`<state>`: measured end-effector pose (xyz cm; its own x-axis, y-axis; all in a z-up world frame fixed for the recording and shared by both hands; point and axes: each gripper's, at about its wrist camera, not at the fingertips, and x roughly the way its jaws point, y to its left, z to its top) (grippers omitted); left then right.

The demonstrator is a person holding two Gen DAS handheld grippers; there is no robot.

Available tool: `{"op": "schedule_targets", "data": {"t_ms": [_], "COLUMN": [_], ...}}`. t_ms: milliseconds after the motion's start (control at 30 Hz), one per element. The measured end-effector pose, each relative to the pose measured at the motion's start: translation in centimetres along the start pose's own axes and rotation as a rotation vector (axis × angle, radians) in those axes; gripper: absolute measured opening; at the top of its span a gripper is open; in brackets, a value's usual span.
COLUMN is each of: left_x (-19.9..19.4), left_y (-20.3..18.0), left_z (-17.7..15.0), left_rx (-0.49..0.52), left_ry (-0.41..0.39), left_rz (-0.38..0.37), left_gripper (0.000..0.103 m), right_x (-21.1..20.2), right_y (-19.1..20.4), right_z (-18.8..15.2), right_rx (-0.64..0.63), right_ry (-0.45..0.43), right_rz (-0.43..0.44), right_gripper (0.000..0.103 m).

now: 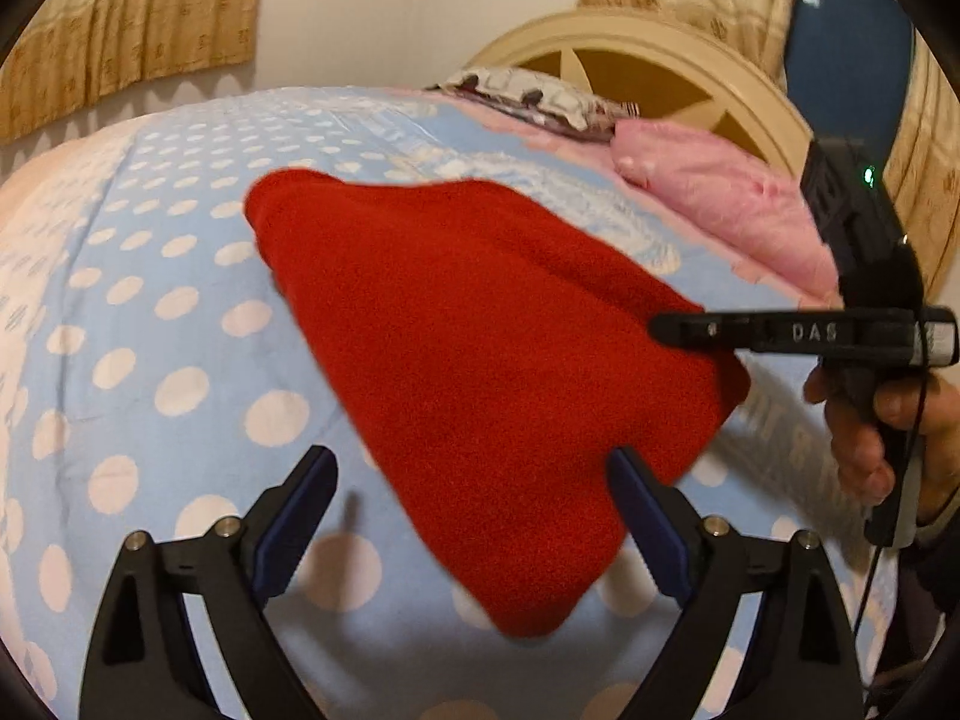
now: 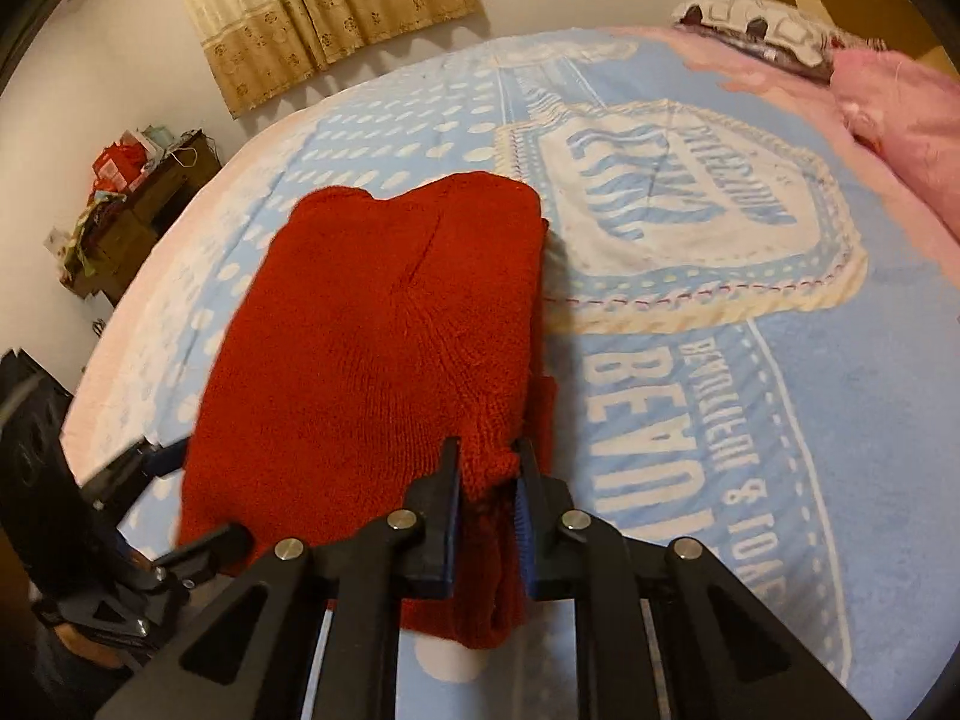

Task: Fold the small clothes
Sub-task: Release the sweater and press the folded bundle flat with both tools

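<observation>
A red knitted garment (image 1: 480, 360) lies folded on the blue polka-dot bedspread (image 1: 150, 330). My left gripper (image 1: 474, 468) is open, its fingers wide apart over the garment's near edge, holding nothing. My right gripper (image 2: 489, 456) is shut on the near right corner of the red garment (image 2: 384, 330) and lifts that corner slightly. In the left wrist view the right gripper (image 1: 666, 330) reaches in from the right at the garment's edge, held by a hand. In the right wrist view the left gripper (image 2: 162, 480) shows at the garment's lower left.
A pink quilt (image 1: 720, 204) and a patterned pillow (image 1: 534, 96) lie at the bed's head by a cream headboard (image 1: 660, 60). A cluttered dark wooden cabinet (image 2: 132, 198) stands beside the bed's far side. Curtains (image 2: 324, 6) hang on the wall.
</observation>
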<state>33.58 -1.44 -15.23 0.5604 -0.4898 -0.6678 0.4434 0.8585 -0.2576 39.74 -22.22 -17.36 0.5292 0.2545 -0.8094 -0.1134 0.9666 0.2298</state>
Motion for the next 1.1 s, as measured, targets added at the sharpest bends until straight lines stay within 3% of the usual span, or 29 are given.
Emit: {"op": "schedule_targets", "data": {"t_ms": [33,67,133,200,300,400,467,600,667,900,1000,1100], "left_x": [-0.5,-1.1,-2.0,-2.4,-1.6,-0.6,-0.2,0.0,0.6,1.1,1.0,1.0], "left_y": [0.1,0.2,0.4,0.8,0.9,0.8,1.1,1.4,1.0,0.8,1.2,1.3], "left_z": [0.1,0.2,0.4,0.7,1.0,0.7,0.4,0.2,-0.1,-0.3,-0.4,-0.4], "left_rx": [-0.012,-0.019,-0.033,-0.062,-0.071,-0.052,-0.058,-0.071,-0.056,-0.050,-0.073,-0.083], "left_ry": [-0.018,-0.046,-0.091,-0.116,-0.098,-0.063,-0.042,-0.030,-0.009,0.015,0.012,0.013], "left_rz": [0.001,0.003,0.032,0.041,0.088,0.126,0.119,0.102,0.092,0.077,0.068,0.063], "left_gripper": [0.094,0.094,0.099,0.100,0.100,0.100,0.100,0.103,0.103,0.103,0.103,0.103], "right_x": [-0.4,-0.7,-2.0,-3.3,-3.9,-1.9,0.3,5.3,5.3,5.2,3.5,0.8], "right_y": [0.2,0.4,0.7,1.1,2.6,4.8,5.7,3.6,2.4,3.5,4.4,5.6], "right_z": [0.2,0.5,1.0,1.7,3.5,5.4,6.0,5.8,5.2,5.2,4.8,3.0], "right_rx": [-0.013,-0.025,-0.059,-0.085,-0.118,-0.144,-0.146,-0.072,-0.078,-0.174,-0.196,-0.248], "right_ry": [-0.003,-0.010,-0.048,-0.110,-0.157,-0.112,-0.043,0.084,0.044,0.074,0.004,-0.073], "right_rz": [-0.014,-0.037,-0.093,-0.116,-0.023,0.138,0.173,0.046,0.052,-0.035,-0.090,-0.044], "right_gripper": [0.025,0.042,0.062,0.063,0.063,0.063,0.063,0.063,0.062,0.062,0.063,0.063]}}
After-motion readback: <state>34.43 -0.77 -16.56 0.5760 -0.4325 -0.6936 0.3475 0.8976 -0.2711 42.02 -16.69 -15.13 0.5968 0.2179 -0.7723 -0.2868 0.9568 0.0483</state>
